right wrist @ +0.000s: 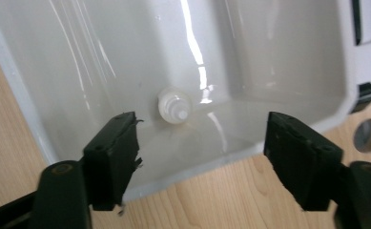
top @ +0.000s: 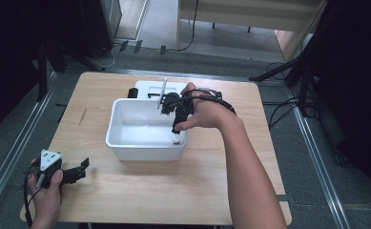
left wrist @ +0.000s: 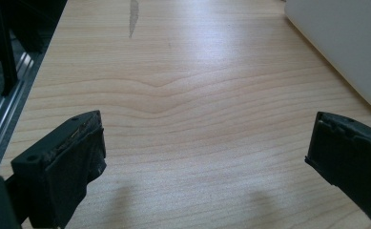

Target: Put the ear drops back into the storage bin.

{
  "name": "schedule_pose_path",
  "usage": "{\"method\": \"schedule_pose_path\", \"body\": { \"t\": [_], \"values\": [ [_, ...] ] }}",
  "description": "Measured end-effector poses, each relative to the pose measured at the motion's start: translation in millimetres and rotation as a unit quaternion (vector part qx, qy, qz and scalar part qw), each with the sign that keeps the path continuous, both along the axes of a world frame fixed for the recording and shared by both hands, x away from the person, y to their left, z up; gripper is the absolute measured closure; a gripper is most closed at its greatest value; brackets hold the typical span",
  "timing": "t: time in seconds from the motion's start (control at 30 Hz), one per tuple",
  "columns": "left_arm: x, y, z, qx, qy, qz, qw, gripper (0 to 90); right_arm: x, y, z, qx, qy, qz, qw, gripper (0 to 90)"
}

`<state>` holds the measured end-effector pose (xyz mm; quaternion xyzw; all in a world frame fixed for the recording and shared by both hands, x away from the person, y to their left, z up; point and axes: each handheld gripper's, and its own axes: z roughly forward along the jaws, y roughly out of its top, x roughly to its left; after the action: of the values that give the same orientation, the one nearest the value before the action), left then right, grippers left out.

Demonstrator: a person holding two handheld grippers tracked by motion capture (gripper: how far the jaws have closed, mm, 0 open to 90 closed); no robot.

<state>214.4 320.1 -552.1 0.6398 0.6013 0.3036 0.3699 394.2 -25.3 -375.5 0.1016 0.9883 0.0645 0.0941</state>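
Observation:
A white plastic basin stands in the middle of the wooden table, with a thin tap on the ledge behind it. My right gripper reaches down into the basin's right side. In the right gripper view it is open, and a small white drain plug sits on the wet basin floor just beyond its left jaw. My left gripper hovers low over the table's near left corner, open, with bare wood between its jaws. The basin's outer wall lies off to its upper right.
A small black part sits at the basin's back left. A grey scratch marks the wood left of the basin. A round hole shows beside the basin's rim. Metal floor rails run along both sides of the table.

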Motion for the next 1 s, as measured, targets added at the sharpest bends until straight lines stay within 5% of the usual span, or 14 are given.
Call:
{"method": "schedule_pose_path", "body": {
  "t": [0.23,0.27,0.63,1.0],
  "values": [
    [0.1,-0.1,-0.1,0.001,0.000,0.000,1.0000,0.0,-6.7,-9.3,16.4,0.007,-0.010,-0.014,0.9998,7.8],
    [0.0,-0.1,0.0,0.001,0.000,-0.001,1.0000,0.0,-7.6,-13.8,20.4,0.013,-0.012,-0.029,0.9994,0.0],
    [0.0,-0.4,0.2,0.004,0.001,-0.002,1.0000,0.0,-17.5,-46.2,23.7,0.025,-0.022,-0.047,0.9983,0.0],
    [-0.1,-1.0,0.0,0.006,0.000,-0.002,1.0000,0.0,-26.9,-92.6,5.9,0.035,-0.022,-0.074,0.9964,0.0]
  ]
}}
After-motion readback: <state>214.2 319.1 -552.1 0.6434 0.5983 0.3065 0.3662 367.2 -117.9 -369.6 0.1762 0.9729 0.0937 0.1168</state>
